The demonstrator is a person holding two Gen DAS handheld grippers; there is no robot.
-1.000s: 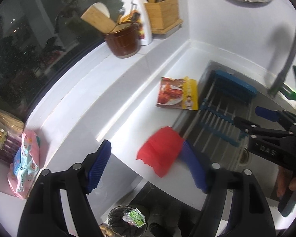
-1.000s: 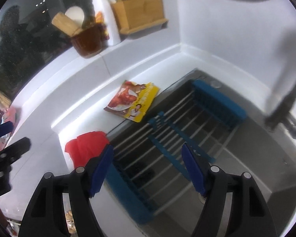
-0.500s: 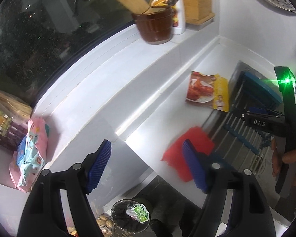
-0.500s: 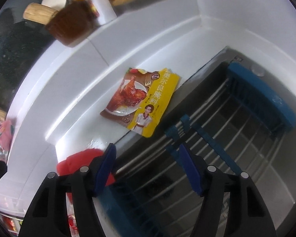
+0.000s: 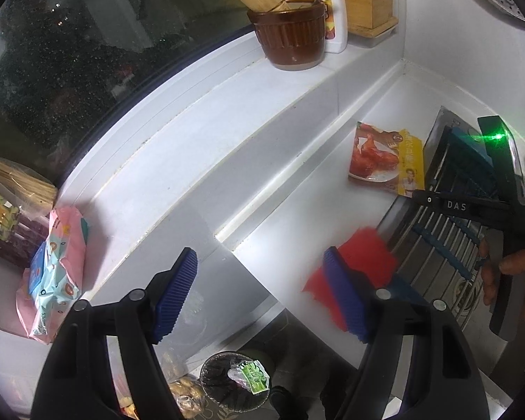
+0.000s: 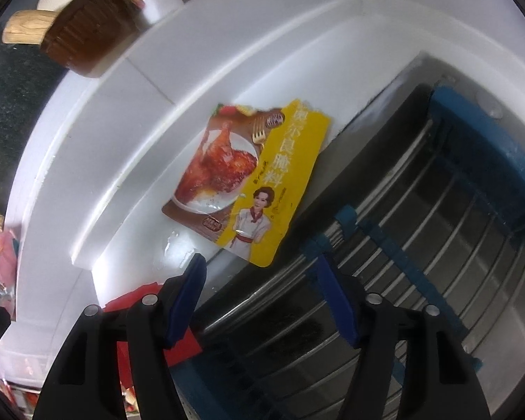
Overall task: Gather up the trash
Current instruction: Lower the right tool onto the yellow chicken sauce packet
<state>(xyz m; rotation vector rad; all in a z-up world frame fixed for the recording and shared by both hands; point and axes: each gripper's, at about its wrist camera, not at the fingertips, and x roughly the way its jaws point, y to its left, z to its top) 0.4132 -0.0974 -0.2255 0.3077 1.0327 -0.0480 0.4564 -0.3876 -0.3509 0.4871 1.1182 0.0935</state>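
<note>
A yellow and brown food packet [image 6: 245,182] with a chicken picture lies flat on the white counter beside the sink; it also shows in the left wrist view [image 5: 385,157]. My right gripper [image 6: 262,297] is open and empty, hovering just short of the packet's near corner. A red wrapper [image 5: 364,259] lies on the counter by the sink edge, partly behind my left gripper's right finger. My left gripper [image 5: 262,297] is open and empty above the counter's front edge. A black bin [image 5: 234,381] with trash inside stands on the floor below.
A blue dish rack [image 6: 437,262] spans the steel sink. A brown utensil crock [image 5: 290,38], a white bottle and a wooden holder stand on the window ledge. A pink snack bag [image 5: 56,276] lies at the left. The right gripper's body [image 5: 500,210] reaches over the sink.
My right gripper has moved forward and down toward the yellow packet. My left gripper has drawn back and swung left, so the red wrapper now sits further right.
</note>
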